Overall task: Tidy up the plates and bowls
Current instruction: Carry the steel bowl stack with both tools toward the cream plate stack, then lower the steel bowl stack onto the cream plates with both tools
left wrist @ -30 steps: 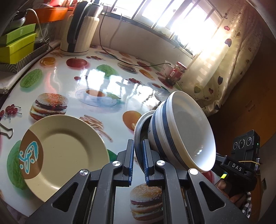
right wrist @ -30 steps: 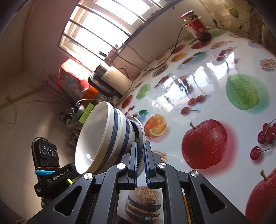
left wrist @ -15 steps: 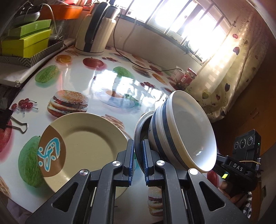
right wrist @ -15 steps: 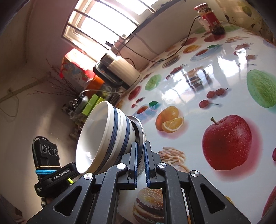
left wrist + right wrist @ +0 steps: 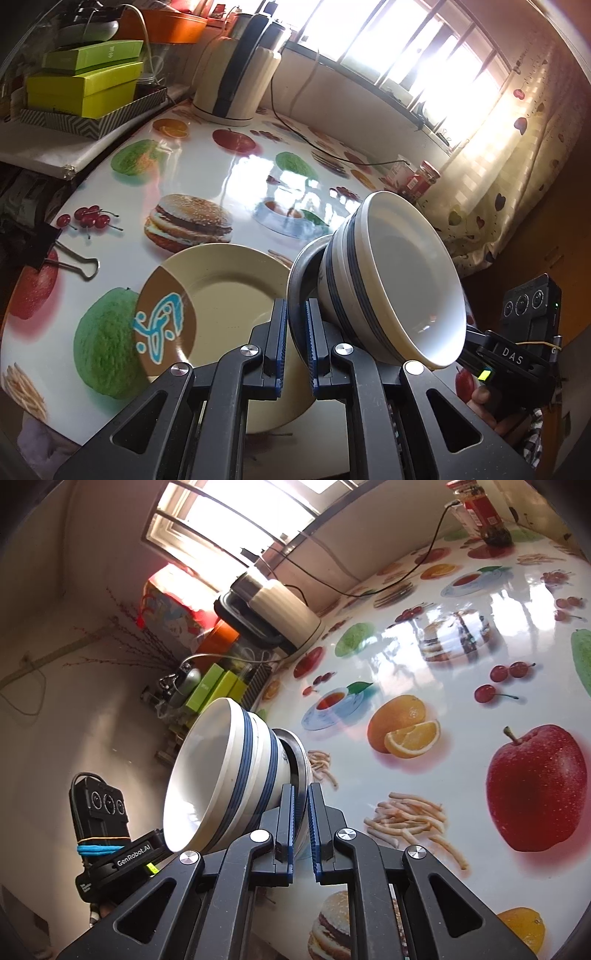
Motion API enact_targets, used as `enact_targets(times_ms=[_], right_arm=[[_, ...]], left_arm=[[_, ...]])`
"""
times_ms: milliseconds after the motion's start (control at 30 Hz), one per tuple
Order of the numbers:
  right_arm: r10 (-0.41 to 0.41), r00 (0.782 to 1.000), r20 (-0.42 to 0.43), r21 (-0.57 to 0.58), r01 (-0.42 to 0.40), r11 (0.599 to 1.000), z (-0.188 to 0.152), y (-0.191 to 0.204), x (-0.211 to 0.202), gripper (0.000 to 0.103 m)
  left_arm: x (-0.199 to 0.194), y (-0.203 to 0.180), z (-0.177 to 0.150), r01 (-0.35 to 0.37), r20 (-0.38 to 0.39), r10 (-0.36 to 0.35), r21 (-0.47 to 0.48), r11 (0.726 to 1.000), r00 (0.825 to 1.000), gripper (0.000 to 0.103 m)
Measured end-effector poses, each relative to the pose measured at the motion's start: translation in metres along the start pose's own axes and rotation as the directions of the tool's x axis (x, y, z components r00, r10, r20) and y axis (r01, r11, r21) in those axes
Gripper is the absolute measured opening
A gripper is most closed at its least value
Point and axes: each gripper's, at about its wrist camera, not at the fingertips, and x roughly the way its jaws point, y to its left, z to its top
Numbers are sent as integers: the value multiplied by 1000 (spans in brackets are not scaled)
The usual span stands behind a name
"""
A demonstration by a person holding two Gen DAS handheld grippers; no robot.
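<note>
While both hand-held grippers, left (image 5: pixel 294 345) and right (image 5: pixel 303 825), stay clamped on the metal plate (image 5: pixel 297 275) carrying the striped bowls (image 5: pixel 391 280), the stack now hangs closer over the beige plate (image 5: pixel 218 291) on the bench (image 5: pixel 240 173), likely its landing place.

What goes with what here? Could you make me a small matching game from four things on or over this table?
Things:
1. striped bowl
2. cream plate
3. binder clip
4. electric kettle

Descriptions:
A. clipped on the table's near edge
B. lying flat on the tablecloth
C. stands at the back under the window
D. tilted, carried on a metal dish

Pairs: 1-D, 2-B, 3-A, 4-C
</note>
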Motion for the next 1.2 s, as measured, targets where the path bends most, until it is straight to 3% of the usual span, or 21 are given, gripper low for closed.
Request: enact_targets(times_ms=[1200], right_arm=[[18,990,-140,-58,-26,998,0,33,69,10]], left_arm=[[-17,58,-2,-86,16,88,-103,991,996,9]])
